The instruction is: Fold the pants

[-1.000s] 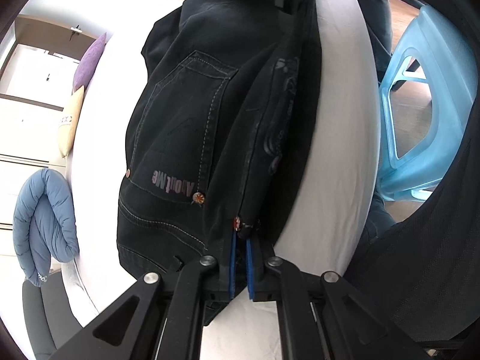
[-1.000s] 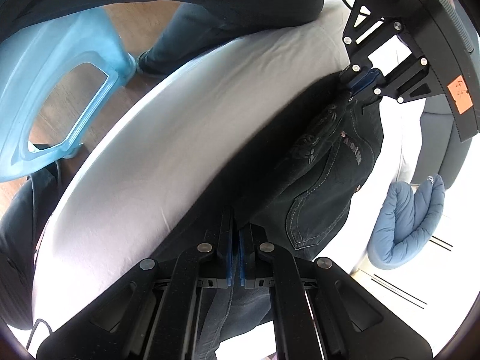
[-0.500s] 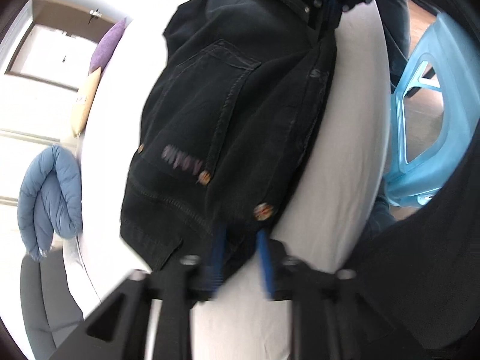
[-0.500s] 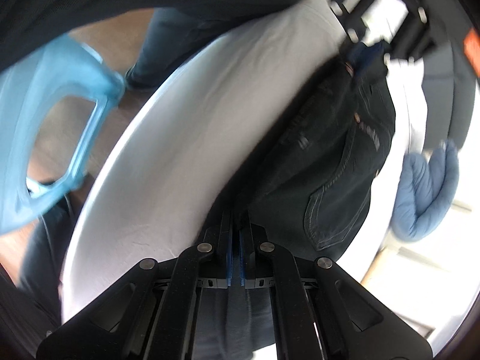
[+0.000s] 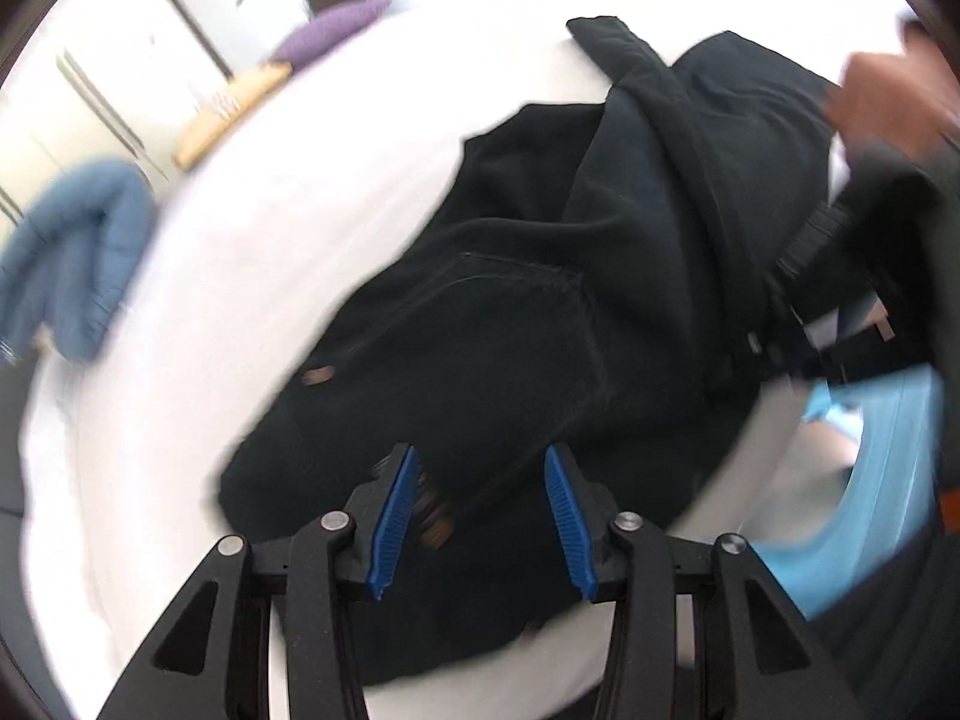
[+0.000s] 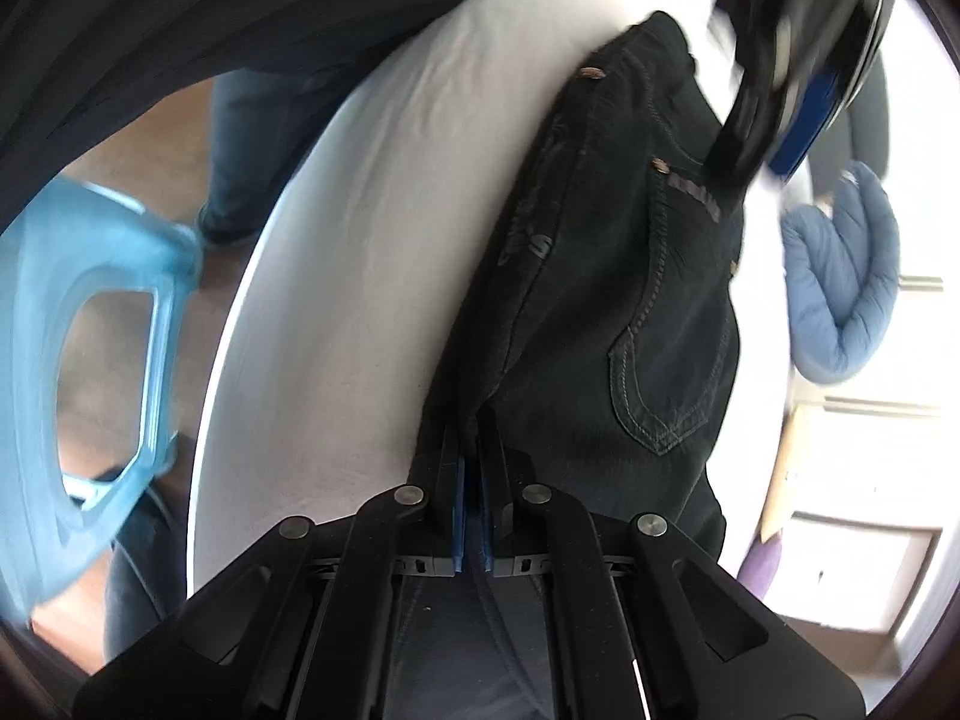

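Black pants (image 5: 510, 324) lie bunched on the white bed (image 5: 252, 276), back pocket up. My left gripper (image 5: 480, 480) hovers over the waistband end; its jaws are opening and the blue pads (image 5: 393, 516) stand apart, pressing on nothing. The right wrist view shows the same pants (image 6: 606, 276) stretching away along the bed (image 6: 372, 252), with my right gripper (image 6: 473, 468) shut on a fold of the fabric at their near end. The left gripper appears blurred at the top right of that view, lifted off the waistband.
A blue plastic stool (image 6: 78, 372) stands beside the bed on the wooden floor. A folded blue quilt (image 5: 72, 252) and purple (image 5: 336, 30) and yellow pillows lie at the bed's far side. A person's hand (image 5: 882, 102) and legs (image 6: 252, 138) are close by.
My left gripper let go of the waistband, opened its jaws and pulled up and away while rolling. My right gripper kept its hold on the pants and rolled in place.
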### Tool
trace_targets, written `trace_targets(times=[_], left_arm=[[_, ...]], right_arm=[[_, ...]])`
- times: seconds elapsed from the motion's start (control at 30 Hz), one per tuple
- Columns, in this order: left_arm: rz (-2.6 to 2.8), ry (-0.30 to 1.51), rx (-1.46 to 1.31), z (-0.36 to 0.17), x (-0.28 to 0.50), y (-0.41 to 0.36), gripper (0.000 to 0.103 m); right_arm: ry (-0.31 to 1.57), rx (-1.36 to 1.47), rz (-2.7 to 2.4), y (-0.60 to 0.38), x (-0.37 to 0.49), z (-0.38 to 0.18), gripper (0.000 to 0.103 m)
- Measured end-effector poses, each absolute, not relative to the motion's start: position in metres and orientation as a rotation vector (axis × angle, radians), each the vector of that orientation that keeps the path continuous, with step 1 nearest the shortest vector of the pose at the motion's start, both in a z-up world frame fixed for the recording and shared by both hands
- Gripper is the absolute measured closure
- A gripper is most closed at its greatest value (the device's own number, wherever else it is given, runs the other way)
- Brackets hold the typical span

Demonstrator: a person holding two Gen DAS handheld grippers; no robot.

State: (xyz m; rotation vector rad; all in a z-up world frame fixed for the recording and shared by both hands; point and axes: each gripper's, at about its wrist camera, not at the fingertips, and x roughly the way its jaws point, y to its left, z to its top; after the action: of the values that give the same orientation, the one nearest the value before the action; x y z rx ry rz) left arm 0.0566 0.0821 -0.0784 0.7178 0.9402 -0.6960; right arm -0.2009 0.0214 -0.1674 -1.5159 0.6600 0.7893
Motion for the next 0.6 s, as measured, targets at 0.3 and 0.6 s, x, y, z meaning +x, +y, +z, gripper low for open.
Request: trace_targets(times=[0.3,0.6], left_arm=[[-0.643,1.089,0.594,-0.122,0.083,0.068,0.054],[-0.596,1.034,0.575,-0.082,0.082,0.038,0.054]], right_arm=[[0.745,-1.147,0.632,-0.011,-0.210,-0.141,0.087],[0.889,-0.120,0.390,-0.186,-0.159,-0.049,0.018]])
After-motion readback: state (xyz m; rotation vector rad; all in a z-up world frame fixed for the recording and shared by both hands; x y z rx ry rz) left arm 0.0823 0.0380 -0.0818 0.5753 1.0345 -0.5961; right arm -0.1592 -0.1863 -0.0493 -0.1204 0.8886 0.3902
